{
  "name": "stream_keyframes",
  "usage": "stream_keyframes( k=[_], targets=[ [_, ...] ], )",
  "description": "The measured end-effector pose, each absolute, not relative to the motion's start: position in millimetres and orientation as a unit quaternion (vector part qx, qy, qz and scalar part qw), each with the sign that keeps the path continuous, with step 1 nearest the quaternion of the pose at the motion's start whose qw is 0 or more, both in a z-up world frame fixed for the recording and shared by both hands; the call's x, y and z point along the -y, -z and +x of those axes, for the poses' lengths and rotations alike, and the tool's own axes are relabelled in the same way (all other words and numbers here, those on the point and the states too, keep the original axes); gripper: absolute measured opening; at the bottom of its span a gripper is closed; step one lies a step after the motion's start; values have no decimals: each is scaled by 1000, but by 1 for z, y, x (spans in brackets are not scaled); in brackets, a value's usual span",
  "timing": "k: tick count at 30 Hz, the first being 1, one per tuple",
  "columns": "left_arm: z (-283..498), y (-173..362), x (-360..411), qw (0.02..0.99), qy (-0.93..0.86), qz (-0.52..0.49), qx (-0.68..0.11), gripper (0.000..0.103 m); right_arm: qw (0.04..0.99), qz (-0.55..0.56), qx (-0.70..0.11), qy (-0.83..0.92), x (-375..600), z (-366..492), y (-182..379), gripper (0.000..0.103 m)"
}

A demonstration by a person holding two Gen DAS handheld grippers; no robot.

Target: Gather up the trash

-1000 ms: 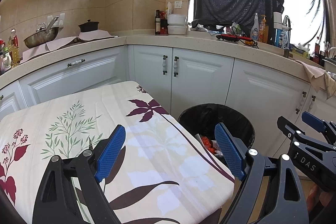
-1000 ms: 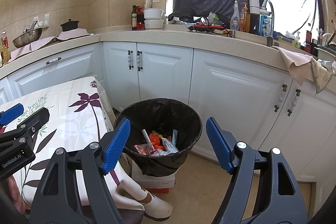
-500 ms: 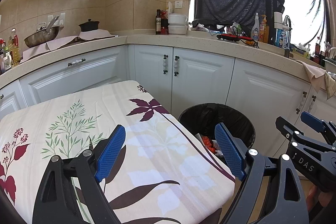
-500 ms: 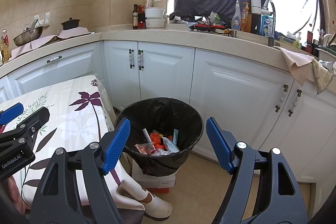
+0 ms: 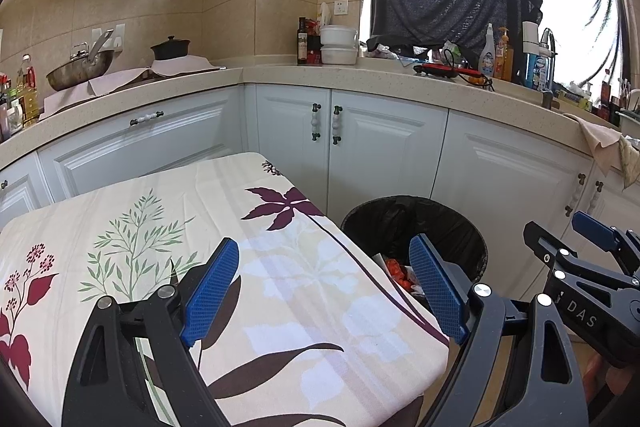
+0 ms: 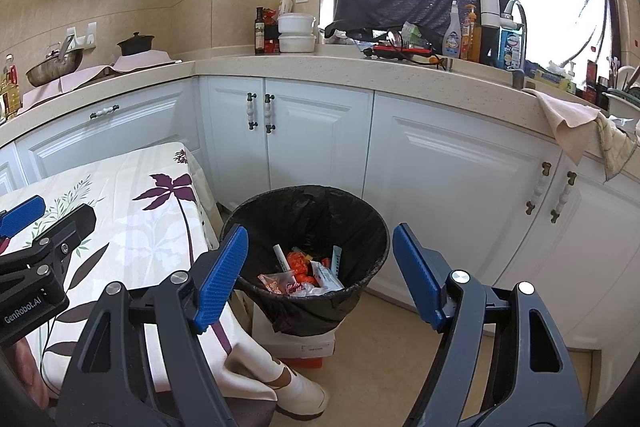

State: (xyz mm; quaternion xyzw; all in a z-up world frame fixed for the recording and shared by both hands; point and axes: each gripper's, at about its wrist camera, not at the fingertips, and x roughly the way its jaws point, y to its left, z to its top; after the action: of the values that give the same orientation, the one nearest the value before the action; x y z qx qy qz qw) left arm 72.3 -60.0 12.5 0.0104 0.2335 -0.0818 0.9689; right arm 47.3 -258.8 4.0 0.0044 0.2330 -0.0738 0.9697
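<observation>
Hovering over the flowered tablecloth (image 5: 280,267), the left gripper (image 5: 324,287) has its blue pads standing wide with nothing between them; the right gripper (image 6: 320,275) is likewise spread and empty, poised just above and short of the bin (image 6: 360,211). The trash (image 6: 304,275) lies ahead of and below the right gripper, inside the black-lined bin: crumpled wrappers, something orange, a white tube-like stick and a slim packet standing on end. No loose litter shows on the cloth in front of the left gripper (the near edge is hidden by the tongs themselves).

These scraps look light, thin and crinkly, so they would probably crush under the pads rather than resist them, and glossy film may slide. A pinch across a bunched fold seems the safest hold on a wrapper; the stick is stiffer and would be better taken across its middle. The bin liner (image 6: 308,315) is soft and sagging over the rim, so it could be snagged by a pad reaching in. The bin itself stands on a low box (image 6: 304,345) beside the table, just past the right gripper's tips.
</observation>
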Motion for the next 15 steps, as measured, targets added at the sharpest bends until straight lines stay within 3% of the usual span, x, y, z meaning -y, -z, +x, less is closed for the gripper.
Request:
stream_keyframes(
  k=[15],
  targets=[
    [73,-13,61,969,82,4,-235,86,969,2,-234,72,254,50,-1,73]
  ],
)
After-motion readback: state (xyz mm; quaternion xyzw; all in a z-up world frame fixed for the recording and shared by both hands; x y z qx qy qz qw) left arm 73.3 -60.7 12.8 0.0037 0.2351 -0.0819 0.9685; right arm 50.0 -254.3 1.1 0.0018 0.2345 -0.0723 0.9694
